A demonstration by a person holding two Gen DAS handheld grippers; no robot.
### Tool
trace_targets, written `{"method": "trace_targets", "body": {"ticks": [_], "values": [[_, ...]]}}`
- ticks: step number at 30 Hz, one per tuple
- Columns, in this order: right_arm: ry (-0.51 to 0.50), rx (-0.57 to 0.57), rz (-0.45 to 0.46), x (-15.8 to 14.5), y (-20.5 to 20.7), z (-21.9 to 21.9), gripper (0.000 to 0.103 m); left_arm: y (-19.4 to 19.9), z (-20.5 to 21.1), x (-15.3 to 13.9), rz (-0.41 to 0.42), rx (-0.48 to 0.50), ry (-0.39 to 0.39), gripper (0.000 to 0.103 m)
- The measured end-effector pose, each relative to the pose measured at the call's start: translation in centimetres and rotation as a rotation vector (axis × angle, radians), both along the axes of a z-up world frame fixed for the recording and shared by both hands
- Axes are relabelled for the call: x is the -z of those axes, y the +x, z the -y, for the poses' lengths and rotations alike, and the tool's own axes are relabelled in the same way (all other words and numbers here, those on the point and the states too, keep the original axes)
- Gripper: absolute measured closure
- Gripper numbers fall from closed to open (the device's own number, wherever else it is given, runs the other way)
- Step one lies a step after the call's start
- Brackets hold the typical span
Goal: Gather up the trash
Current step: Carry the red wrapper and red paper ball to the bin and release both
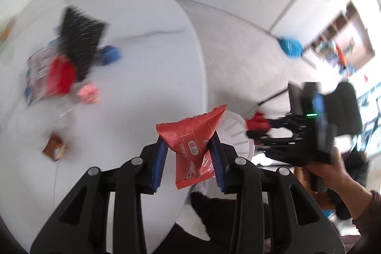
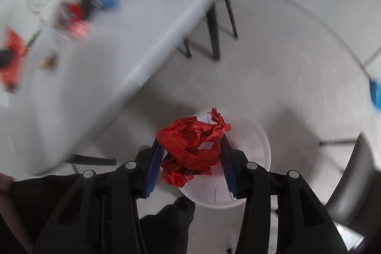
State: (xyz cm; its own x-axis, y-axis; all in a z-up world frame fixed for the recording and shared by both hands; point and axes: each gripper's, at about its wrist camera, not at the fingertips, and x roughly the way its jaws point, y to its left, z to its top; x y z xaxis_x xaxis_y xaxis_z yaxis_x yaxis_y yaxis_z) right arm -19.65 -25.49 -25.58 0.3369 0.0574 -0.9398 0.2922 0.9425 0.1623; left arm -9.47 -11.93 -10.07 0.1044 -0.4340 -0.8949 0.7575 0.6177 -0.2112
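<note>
Blue ribbed pads of the left gripper (image 1: 190,149) pinch a red printed snack wrapper (image 1: 194,135), flat and foil-like, its upper corner poking toward one o'clock. Wrapper hangs at the rim of the white oval table (image 1: 147,77), with the white round plastic bin (image 1: 235,135) just past it at three o'clock, on the pale floor. Out at nine to eleven o'clock on the tabletop, blurred: a pink crumpled wrapper (image 1: 88,92), a red packet (image 1: 60,77), a black textured pouch (image 1: 82,39), a small blue object (image 1: 109,54); a brown crumpled scrap (image 1: 55,146) lies apart at eight o'clock. Right gripper (image 2: 191,149) clamps a red crumpled paper ball (image 2: 193,146) between its blue pads, held directly over the white bin's mouth (image 2: 257,146). In the left wrist view the right gripper (image 1: 256,129) appears at three o'clock with that paper (image 1: 258,123) at its tips beside the bin, a hand (image 1: 328,173) gripping its handle. Table edge (image 2: 133,23) runs off toward ten o'clock in the right wrist view, more litter there, too blurred to name.
</note>
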Motion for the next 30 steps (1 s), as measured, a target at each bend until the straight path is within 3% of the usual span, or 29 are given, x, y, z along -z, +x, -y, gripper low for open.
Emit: {"method": "trace_targets", "body": {"ticks": [1, 3, 5, 7, 9, 13, 15, 17, 19, 23, 28, 30], "values": [[0.004, 0.012, -0.028, 2.6, -0.4, 0.5, 0.053, -1.0, 1.5, 0.4, 0.01, 0.039, 0.012, 0.069], [0.001, 0.027, -0.076, 6.3, -0.3, 0.8, 0.027, -2.1, 3.3, 1.1, 0.005, 0.074, 0.028, 0.069], [0.01, 0.053, -0.127, 9.2, -0.7, 1.5, 0.024, -3.2, 5.4, 2.3, -0.03, 0.105, 0.039, 0.069], [0.054, 0.095, -0.154, 10.1, -1.5, 2.5, 0.023, -4.1, 7.2, 3.4, -0.064, 0.138, 0.052, 0.069], [0.061, 0.14, -0.105, 8.4, -3.6, 3.9, 0.009, -5.4, 9.2, 4.9, -0.066, 0.174, 0.069, 0.069], [-0.001, 0.217, -0.004, 2.7, -8.7, 6.8, 0.003, -7.7, 13.1, 8.7, -0.109, 0.243, 0.091, 0.068], [-0.021, 0.246, 0.025, 0.2, -10.7, 8.0, 0.003, -8.3, 14.3, 10.4, -0.127, 0.263, 0.117, 0.055], [-0.022, 0.277, 0.053, -1.9, -12.4, 9.2, 0.002, -9.1, 15.2, 12.3, -0.14, 0.284, 0.14, 0.021], [-0.022, 0.293, 0.061, -2.9, -12.1, 9.9, 0.002, -9.7, 15.8, 13.9, -0.124, 0.289, 0.172, 0.01], [-0.051, 0.311, 0.09, -4.6, -12.2, 10.4, 0.002, -9.7, 16.1, 17.3, -0.155, 0.258, 0.301, 0.01], [-0.064, 0.319, 0.139, -5.8, -11.1, 10.3, 0.002, -8.4, 14.7, 13.9, -0.15, 0.185, 0.218, 0.009], [-0.071, 0.316, 0.152, -6.5, -10.7, 10.0, 0.002, -7.8, 14.0, 11.3, -0.101, 0.166, 0.173, 0.008]]}}
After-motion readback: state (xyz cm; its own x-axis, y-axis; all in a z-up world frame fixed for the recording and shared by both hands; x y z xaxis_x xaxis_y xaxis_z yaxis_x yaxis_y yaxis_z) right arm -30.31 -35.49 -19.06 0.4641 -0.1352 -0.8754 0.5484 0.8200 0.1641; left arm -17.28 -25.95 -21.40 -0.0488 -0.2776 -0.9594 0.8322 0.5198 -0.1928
